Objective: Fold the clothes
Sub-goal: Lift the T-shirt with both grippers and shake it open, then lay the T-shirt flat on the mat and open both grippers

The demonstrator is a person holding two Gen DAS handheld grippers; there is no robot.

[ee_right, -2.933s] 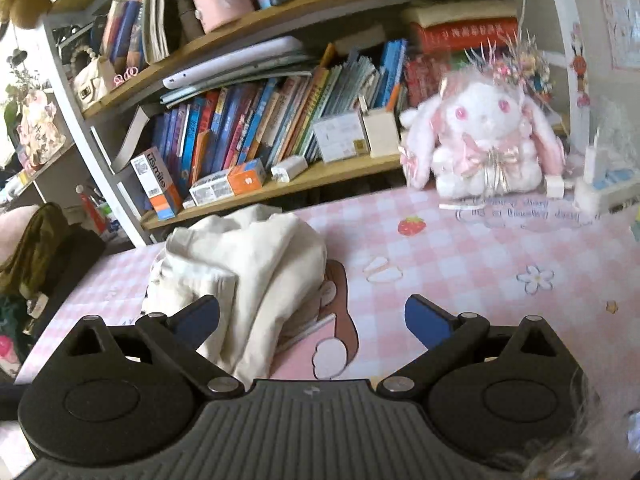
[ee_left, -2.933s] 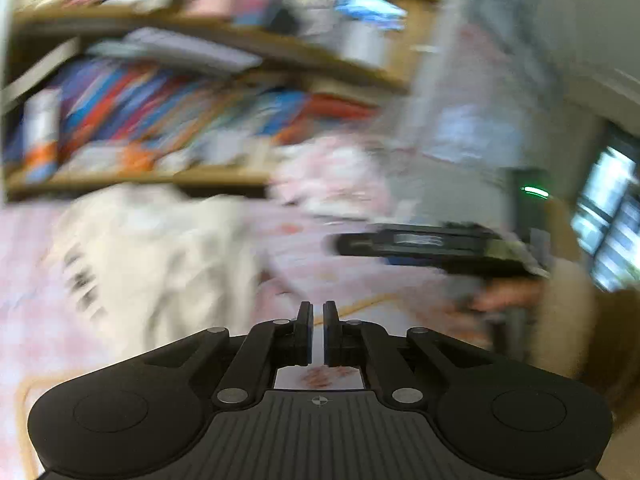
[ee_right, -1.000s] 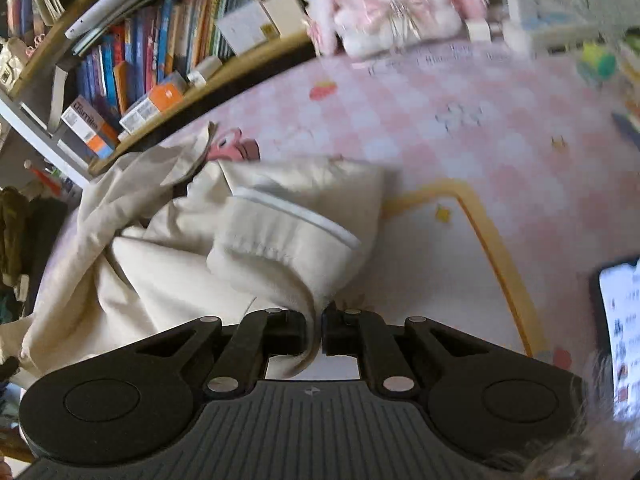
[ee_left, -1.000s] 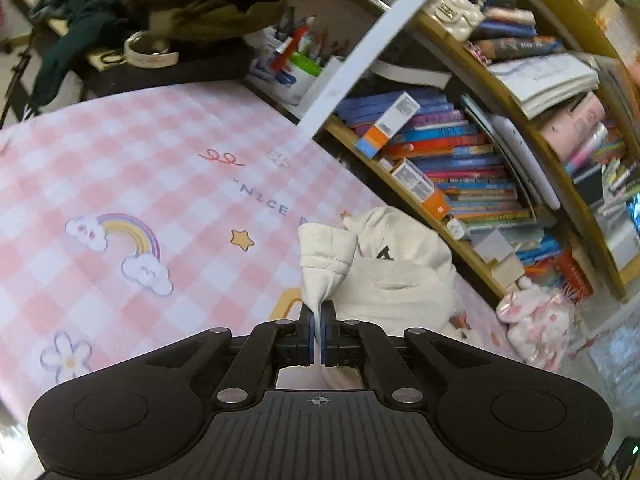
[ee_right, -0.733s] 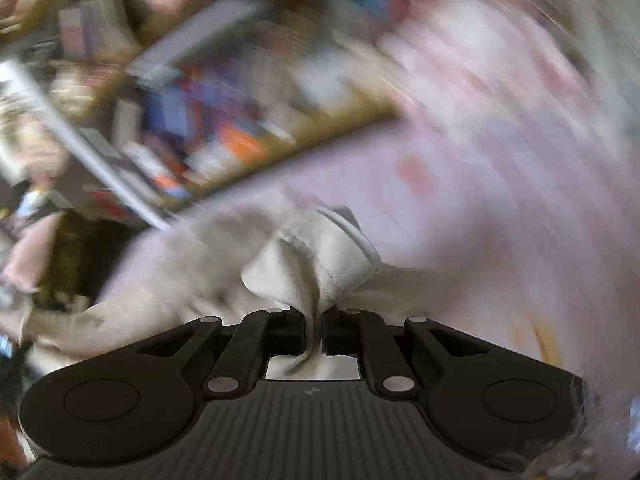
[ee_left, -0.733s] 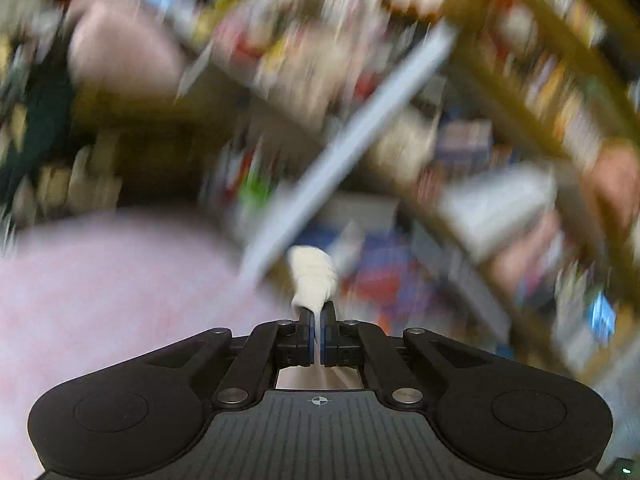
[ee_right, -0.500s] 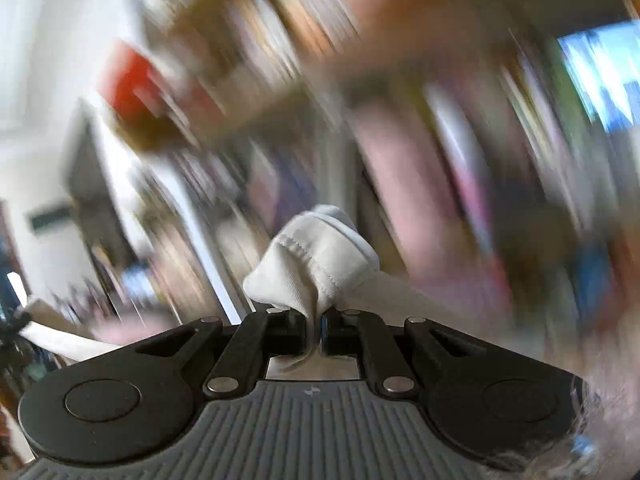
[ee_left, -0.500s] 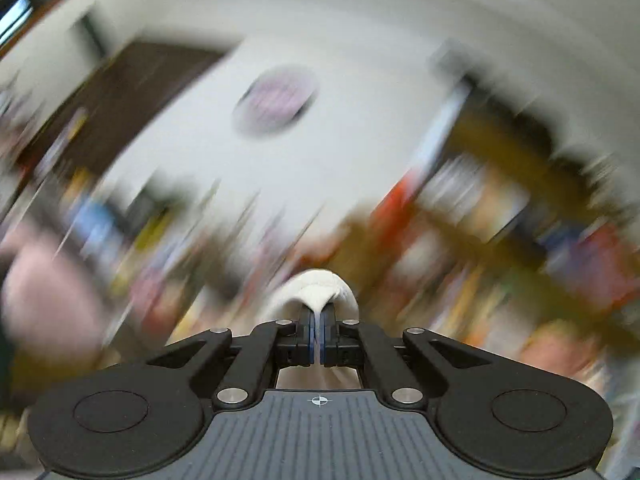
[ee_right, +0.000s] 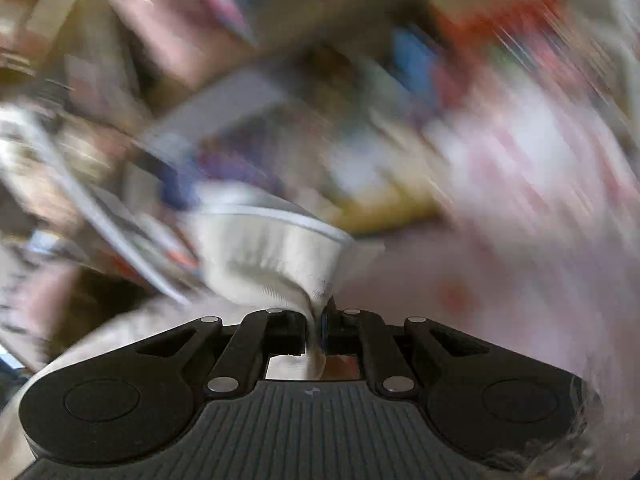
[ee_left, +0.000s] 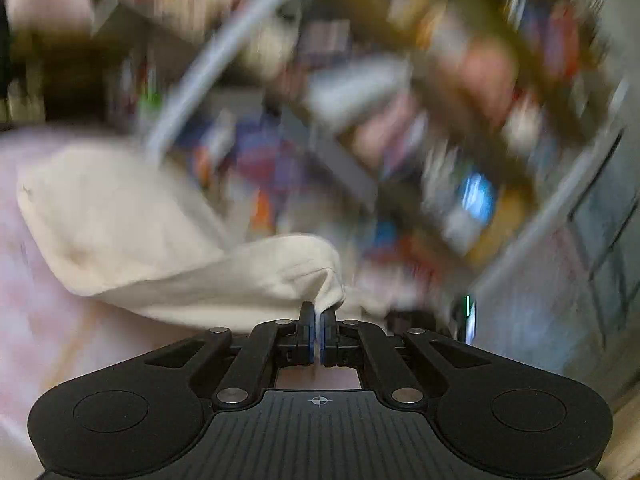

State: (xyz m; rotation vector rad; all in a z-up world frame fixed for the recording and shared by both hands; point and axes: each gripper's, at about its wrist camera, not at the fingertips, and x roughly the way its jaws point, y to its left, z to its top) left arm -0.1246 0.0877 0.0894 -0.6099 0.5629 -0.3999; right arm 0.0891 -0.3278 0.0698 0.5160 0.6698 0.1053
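Blurred pink table surface (ee_left: 48,312), cream garment (ee_left: 120,232) partly resting on it

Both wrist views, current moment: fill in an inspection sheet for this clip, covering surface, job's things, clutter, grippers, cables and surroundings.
Surface: pink tabletop, blurred by motion.
Job's things: one cream garment, pinched at two places and lifted in front of both cameras; its white-edged hem bunches above the right jaws.
Clutter: nothing seen that is sharp enough to name.
Grippers: left gripper shut on the garment; right gripper shut on it too.
Cables: nothing seen.
Surroundings: bookshelves behind, heavily smeared.
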